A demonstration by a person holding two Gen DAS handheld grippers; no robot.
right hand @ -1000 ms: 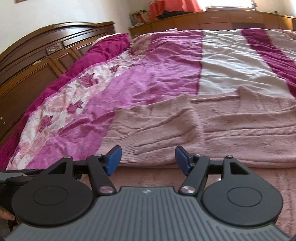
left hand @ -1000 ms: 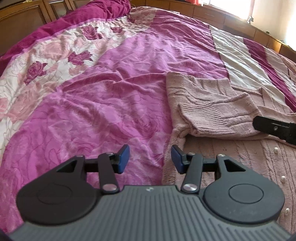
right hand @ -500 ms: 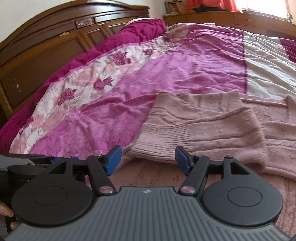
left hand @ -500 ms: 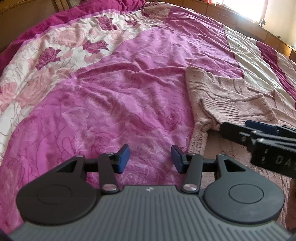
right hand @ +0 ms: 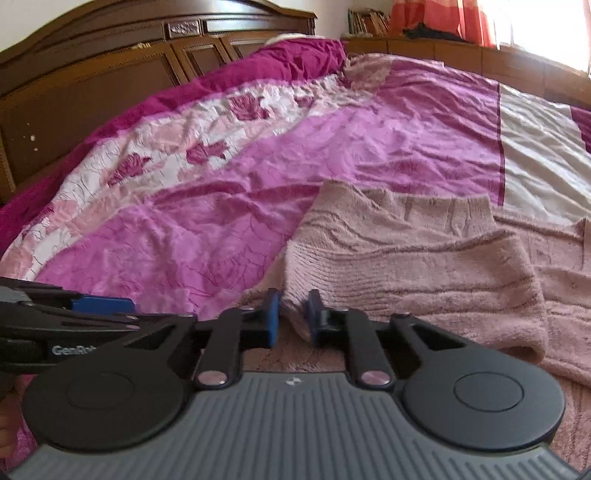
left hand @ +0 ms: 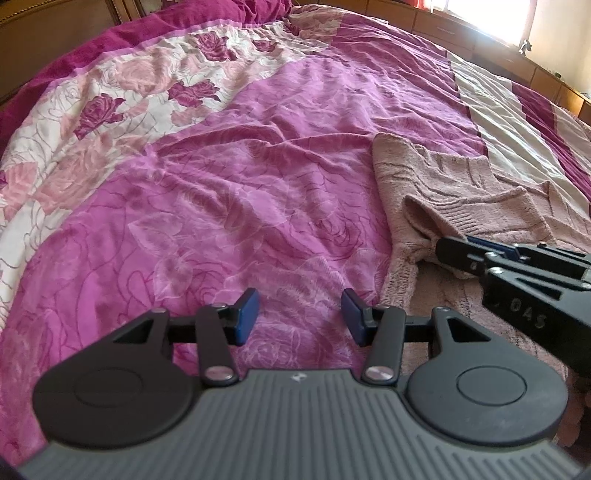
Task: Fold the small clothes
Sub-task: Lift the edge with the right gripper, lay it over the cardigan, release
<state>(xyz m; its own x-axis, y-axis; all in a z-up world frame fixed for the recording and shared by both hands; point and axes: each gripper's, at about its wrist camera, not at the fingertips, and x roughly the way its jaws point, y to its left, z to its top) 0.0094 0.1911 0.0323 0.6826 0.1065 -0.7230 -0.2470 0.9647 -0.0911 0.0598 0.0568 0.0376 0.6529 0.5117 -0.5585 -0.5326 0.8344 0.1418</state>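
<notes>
Our right gripper closing on the pink sweater's cuff, our left gripper half open, empty, over the bedspread beside the sweater

This is a bedroom in a home: a wide bed fills both views, spread with a crumpled magenta and pink bedcover printed with roses. At the head of the bed stands a carved dark wooden headboard. Beyond the bed's far side runs a low wooden cabinet with books on it, under a bright window hung with orange curtains.
</notes>
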